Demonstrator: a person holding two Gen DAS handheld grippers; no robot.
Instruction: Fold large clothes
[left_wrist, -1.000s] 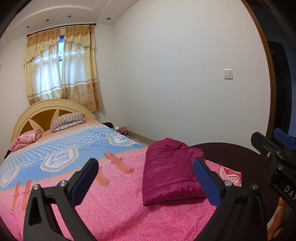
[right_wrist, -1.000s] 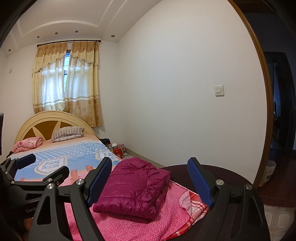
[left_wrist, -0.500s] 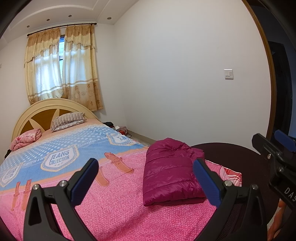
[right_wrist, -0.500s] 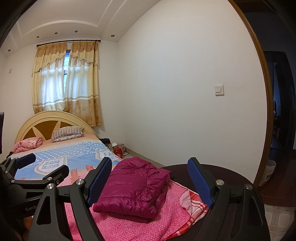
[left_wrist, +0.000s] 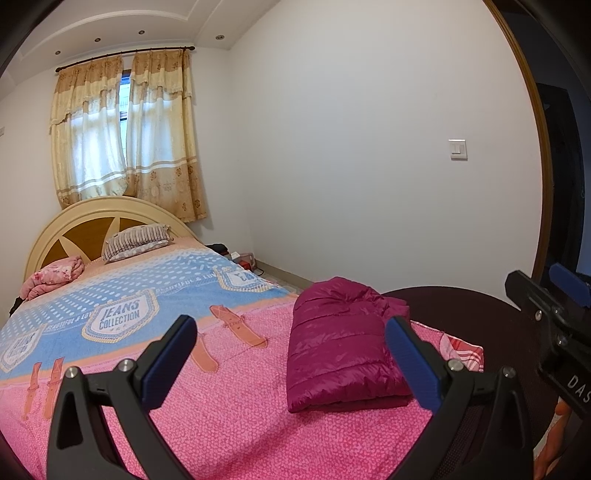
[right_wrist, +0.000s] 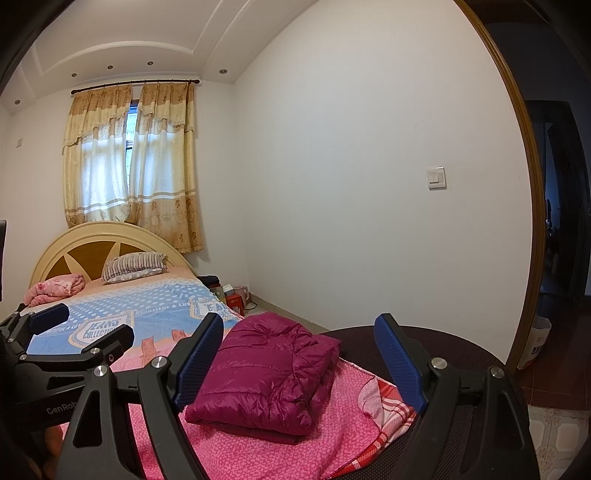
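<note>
Both hand-held grippers, left (left_wrist: 291, 354) and right (right_wrist: 299, 350), hang spread and empty before me over the folded jacket (left_wrist: 343, 347) on the bed (left_wrist: 229, 417); puffy, light, slippery-looking, best pinched at its folded edge.

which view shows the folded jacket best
The right wrist view: the jacket lies whole between the open fingers, folded edges visible. In the left wrist view the jacket is partly covered by a finger.
</note>
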